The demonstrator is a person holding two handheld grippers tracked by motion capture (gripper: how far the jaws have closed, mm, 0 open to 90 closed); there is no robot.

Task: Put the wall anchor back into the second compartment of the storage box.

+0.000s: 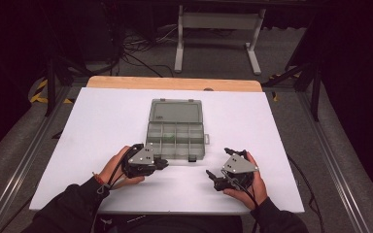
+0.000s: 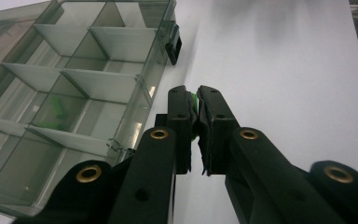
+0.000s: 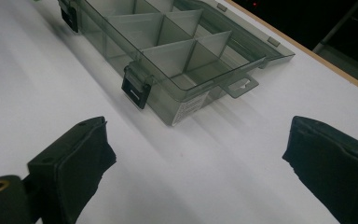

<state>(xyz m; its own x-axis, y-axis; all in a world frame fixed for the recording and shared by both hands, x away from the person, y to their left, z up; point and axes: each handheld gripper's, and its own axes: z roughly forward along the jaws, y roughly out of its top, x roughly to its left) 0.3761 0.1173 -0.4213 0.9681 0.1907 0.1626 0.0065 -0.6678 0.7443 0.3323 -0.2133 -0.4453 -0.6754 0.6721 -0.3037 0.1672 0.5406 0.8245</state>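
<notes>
1. The left gripper (image 1: pixel 161 163) sits just beside the near left corner of the open organizer box (image 1: pixel 176 141), its jaws clamped on a small green piece (image 2: pixel 195 105). Little of the piece shows between the pads, so a slight loosening could let it drop onto the white table (image 1: pixel 102 121) short of the box.
2. Another green piece (image 2: pixel 56 113) already lies in a middle compartment. The dividers are thin and close together, so a release from too high or off-centre may land the held piece in the wrong cell.
3. The box looks light; a nudge against its near wall could slide it.
4. The right gripper (image 1: pixel 213 178), jaws wide apart and empty, rests near the box's near right corner, where it could catch a black latch (image 3: pixel 136 90).
</notes>
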